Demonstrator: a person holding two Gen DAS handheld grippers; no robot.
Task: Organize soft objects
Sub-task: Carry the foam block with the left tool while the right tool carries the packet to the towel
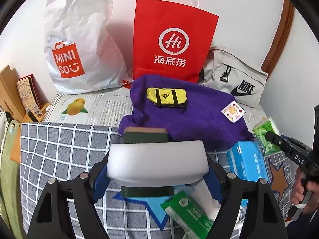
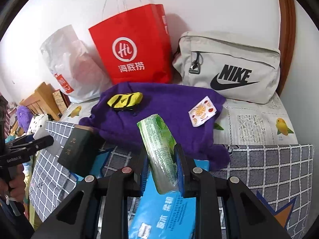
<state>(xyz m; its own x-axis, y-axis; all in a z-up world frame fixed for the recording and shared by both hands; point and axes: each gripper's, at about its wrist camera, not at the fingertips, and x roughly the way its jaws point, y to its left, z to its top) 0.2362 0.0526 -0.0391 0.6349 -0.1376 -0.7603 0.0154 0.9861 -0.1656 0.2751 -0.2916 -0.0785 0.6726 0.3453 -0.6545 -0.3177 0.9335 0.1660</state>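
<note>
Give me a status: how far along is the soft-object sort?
Done: nothing visibly stowed; I can't see inside any bag. In hand: the left gripper is shut on the white sponge, and the right gripper is shut on the green tissue pack. Left: the purple towel carrying the yellow mini bag and the fruit-print packet, plus the blue tissue pack under the right gripper.
</note>
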